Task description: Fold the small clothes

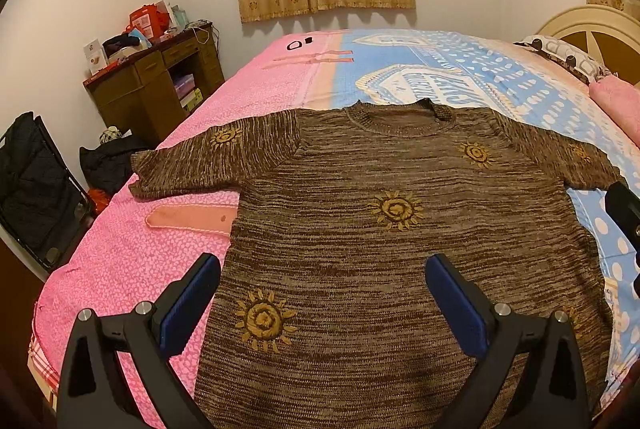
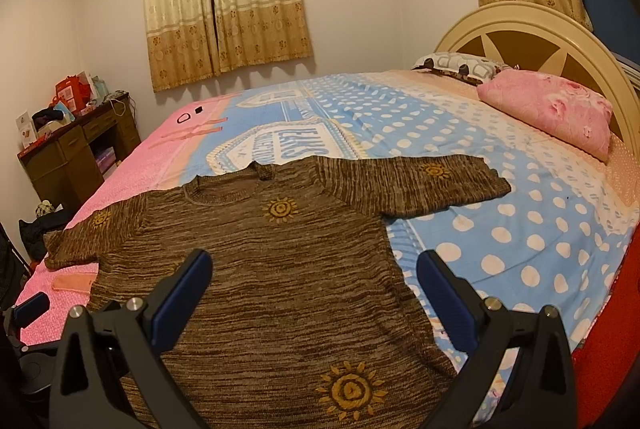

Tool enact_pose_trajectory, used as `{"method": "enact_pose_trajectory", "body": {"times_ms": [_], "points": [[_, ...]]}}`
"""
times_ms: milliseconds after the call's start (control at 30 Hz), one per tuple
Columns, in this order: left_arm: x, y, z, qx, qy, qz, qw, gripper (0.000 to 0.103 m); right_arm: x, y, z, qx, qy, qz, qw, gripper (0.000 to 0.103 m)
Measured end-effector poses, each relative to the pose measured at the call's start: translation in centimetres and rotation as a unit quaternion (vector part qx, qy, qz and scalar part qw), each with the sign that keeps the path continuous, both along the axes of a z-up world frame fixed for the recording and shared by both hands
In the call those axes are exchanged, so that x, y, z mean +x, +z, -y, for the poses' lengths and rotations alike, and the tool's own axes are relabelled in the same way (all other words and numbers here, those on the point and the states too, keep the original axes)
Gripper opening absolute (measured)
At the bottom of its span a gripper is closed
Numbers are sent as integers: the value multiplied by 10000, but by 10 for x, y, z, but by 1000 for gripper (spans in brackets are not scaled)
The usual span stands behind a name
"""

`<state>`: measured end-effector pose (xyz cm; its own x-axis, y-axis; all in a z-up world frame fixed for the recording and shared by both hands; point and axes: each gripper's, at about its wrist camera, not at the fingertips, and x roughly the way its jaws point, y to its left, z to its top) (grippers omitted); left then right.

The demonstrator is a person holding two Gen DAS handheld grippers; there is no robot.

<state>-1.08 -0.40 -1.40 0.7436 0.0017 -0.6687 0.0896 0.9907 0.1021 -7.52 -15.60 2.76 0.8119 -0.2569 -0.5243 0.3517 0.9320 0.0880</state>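
From the left wrist camera, the brown knitted sweater [image 1: 384, 229] lies face up and flat on the bed [image 1: 168, 125], collar away from the camera, hem toward it, both short sleeves spread out to the sides. That layout suits folding: nothing is bunched or tucked under, so each sleeve and side can be turned in cleanly. The left gripper [image 1: 322, 279] hovers over the lower left part of the body, its 2 blue-padded fingers [image 1: 192, 303] spread wide with nothing between them, one above the pink bedspread just off the sweater's left edge and one above the knit. Straddling that edge looks like a set-up for taking hold of the left side near the hem. The black tip of the other tool shows at the right border, near the right sleeve. A wooden desk [image 1: 160, 85] stands against the far wall beyond the bed corner.

From the right wrist camera, the same sweater [image 2: 260, 269] fills the near bed, its right sleeve [image 2: 432, 185] stretched over the blue polka-dot sheet [image 2: 520, 229]. The right gripper [image 2: 314, 267] is held above the lower right part of the body, fingers likewise wide apart and holding nothing, bracketing the right side seam. A pink pillow [image 2: 556, 113] sits against the headboard [image 2: 532, 29], well apart from the work. Judging by this, no fold is made yet and both tools are placed symmetrically to begin
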Motion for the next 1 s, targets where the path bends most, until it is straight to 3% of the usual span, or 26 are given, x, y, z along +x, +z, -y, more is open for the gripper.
{"method": "enact_pose_trajectory", "body": {"times_ms": [1000], "points": [[-1,-3,2,0,-29,-45,10000,102,-1,-2,-1,24,6,-15,10000,103]]}}
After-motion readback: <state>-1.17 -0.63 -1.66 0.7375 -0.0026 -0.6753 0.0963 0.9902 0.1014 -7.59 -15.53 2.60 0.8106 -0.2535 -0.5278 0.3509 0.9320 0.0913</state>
